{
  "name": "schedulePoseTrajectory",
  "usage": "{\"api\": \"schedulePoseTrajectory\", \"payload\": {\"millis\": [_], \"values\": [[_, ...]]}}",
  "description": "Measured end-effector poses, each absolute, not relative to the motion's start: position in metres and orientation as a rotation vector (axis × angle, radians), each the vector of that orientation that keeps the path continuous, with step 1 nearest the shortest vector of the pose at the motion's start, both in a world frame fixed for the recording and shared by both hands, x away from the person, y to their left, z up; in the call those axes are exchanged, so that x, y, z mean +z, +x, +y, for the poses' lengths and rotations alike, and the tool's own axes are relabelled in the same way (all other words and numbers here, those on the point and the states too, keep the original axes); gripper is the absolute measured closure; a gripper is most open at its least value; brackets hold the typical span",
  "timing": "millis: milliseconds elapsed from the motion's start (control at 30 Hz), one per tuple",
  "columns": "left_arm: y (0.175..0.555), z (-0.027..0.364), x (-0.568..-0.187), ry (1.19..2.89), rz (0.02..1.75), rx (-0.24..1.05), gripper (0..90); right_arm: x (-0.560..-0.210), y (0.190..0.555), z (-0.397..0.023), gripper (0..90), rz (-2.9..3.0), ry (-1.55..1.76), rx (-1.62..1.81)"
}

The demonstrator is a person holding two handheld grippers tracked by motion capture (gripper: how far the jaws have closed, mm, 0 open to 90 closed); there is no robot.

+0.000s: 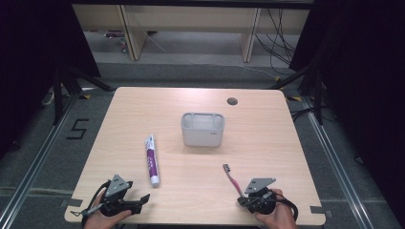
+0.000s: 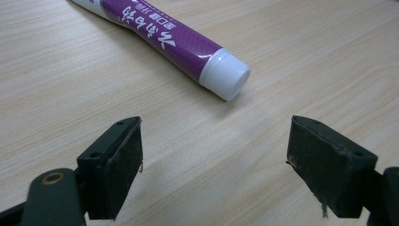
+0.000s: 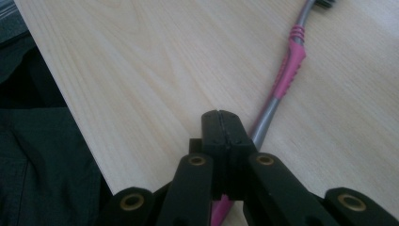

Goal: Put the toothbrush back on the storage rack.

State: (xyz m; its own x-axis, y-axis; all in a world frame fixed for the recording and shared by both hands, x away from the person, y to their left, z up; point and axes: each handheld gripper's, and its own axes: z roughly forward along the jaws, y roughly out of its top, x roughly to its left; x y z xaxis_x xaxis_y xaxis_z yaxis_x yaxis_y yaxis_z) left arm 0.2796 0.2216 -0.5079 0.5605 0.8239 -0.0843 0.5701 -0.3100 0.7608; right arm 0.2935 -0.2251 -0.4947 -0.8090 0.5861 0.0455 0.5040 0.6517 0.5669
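Gripper on our left (image 2: pixel 214 165) gapes empty just short of the toothpaste (image 2: pixel 162 40) cap, tube running away across the tabletop (image 1: pixel 267 157); right gripper (image 3: pixel 221 127) sits closed over the toothbrush (image 3: pixel 287 75).

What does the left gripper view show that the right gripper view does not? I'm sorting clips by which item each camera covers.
Left gripper view alone: the purple toothpaste tube lying flat, its white cap pointing toward the left gripper, whose jaws stand wide apart and hold nothing.

Right gripper view alone: the pink and grey toothbrush lying flat beside the right gripper, whose jaws are pressed together, plus the table's edge with dark fabric beyond it.

Both: the light wooden table.
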Motion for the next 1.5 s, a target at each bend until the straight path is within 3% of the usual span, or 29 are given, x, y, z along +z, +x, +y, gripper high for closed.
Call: {"api": "schedulePoseTrajectory", "payload": {"millis": [467, 967, 1500], "values": [[0.280, 0.222, -0.508, 2.018, 1.117, 0.413, 18.3, -0.484, 0.296, -0.235, 90.0, 2.688, 0.948, 0.866], [0.280, 0.222, -0.508, 2.026, 1.117, 0.413, 18.3, -0.469, 0.325, -0.224, 74.6, 2.705, 0.968, 0.732], [0.280, 0.222, -0.508, 2.025, 1.116, 0.415, 18.3, -0.473, 0.341, -0.205, 73.5, 2.775, 0.982, 0.576]]}}
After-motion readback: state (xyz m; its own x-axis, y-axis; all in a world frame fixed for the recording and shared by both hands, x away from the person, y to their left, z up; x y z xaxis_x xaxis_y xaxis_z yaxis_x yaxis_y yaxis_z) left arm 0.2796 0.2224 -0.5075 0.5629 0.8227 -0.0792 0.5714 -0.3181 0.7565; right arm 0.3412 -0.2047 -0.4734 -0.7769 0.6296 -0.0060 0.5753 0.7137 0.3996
